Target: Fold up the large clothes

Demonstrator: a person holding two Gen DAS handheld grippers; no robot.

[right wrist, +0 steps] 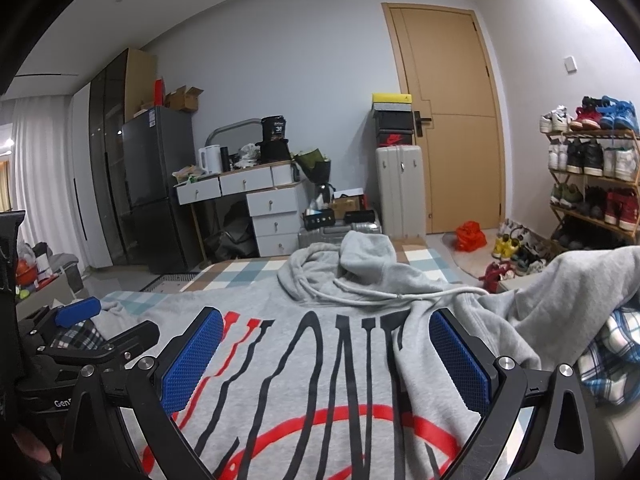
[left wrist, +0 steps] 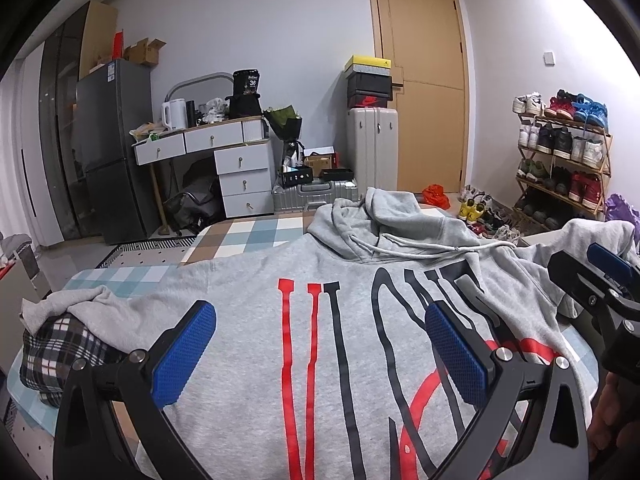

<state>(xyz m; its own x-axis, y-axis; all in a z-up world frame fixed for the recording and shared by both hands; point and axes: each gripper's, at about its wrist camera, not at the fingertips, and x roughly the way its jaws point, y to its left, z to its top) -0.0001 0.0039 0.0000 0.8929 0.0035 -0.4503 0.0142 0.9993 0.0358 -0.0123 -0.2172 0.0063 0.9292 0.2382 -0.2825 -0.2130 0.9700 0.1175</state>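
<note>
A large grey hoodie (left wrist: 248, 292) (right wrist: 320, 320) with red and black lettering lies spread on a checked bed cover, its hood (left wrist: 384, 208) (right wrist: 360, 252) and drawstrings at the far end. One sleeve (right wrist: 560, 296) is folded in over the right side. My left gripper (left wrist: 320, 344) hovers open over the print, nothing between its blue pads (left wrist: 184, 352). My right gripper (right wrist: 326, 354) also stands open above the chest. Each gripper appears in the other's view: the right gripper (left wrist: 600, 280) at the right edge, the left gripper (right wrist: 84, 320) at the left edge.
A plaid garment (left wrist: 60, 348) (right wrist: 612, 344) lies at the hoodie's sides. Beyond the bed (left wrist: 248, 232) stand a fridge (left wrist: 116, 148), a white desk (left wrist: 224, 148), suitcases (left wrist: 372, 152), a door (left wrist: 424, 80) and a shoe rack (left wrist: 564, 160). A hand (left wrist: 612, 412) shows at the lower right.
</note>
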